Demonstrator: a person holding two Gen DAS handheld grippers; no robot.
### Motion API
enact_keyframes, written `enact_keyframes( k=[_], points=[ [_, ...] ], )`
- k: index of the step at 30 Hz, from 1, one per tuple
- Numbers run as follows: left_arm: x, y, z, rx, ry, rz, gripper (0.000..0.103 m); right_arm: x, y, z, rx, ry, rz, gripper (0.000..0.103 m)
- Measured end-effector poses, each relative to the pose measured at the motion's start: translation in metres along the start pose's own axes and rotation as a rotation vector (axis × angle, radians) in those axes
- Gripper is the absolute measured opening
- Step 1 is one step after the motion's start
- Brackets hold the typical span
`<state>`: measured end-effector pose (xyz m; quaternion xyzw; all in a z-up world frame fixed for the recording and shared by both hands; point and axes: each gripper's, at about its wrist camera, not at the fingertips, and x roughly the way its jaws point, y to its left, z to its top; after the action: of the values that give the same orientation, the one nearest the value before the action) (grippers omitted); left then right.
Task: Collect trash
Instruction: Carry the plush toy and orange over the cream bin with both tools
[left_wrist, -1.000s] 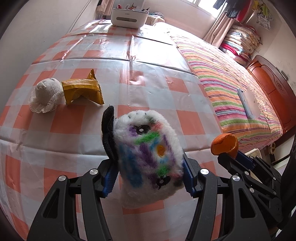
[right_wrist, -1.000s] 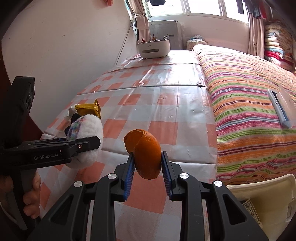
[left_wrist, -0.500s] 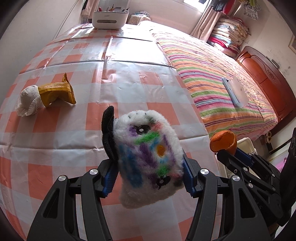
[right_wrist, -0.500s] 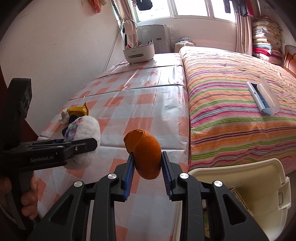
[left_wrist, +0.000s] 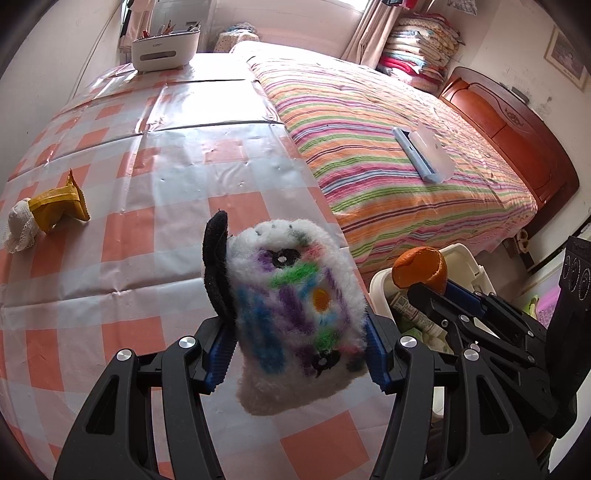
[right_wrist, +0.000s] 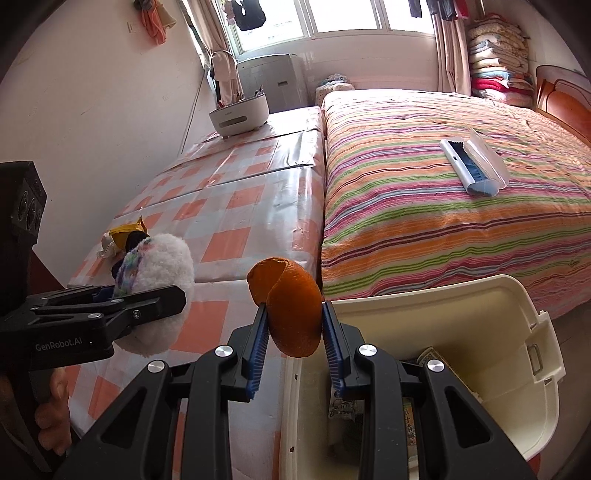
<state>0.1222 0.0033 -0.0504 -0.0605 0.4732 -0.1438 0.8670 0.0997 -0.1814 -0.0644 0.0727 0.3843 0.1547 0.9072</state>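
Note:
My left gripper is shut on a fluffy white plush pouch with coloured streaks, held above the checked tablecloth near its front right corner. My right gripper is shut on a piece of orange peel, held over the near rim of a cream trash bin that stands beside the table with its lid open. The peel and bin also show at the right of the left wrist view. A yellow wrapper and a white lace cloth lie at the table's left.
A striped bed runs along the table's right side with a white and blue lint brush on it. A white pen holder stands at the table's far end. Paper trash lies inside the bin.
Both grippers have moved right, off the table's right edge toward the bin. The bin has come into full view under the orange peel. Both grips are unchanged.

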Motion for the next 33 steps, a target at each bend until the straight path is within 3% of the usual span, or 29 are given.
enact_keyframes(
  k=[13,33],
  points=[
    [0.006,-0.047,-0.008,0.086,0.015,-0.057,0.058,-0.024,-0.025,-0.013,0.054,-0.034,-0.04,0.028],
    [0.032,-0.116,-0.028,0.196,0.06,-0.122,0.058,-0.057,-0.093,-0.037,0.222,-0.068,-0.175,0.028]
  ],
)
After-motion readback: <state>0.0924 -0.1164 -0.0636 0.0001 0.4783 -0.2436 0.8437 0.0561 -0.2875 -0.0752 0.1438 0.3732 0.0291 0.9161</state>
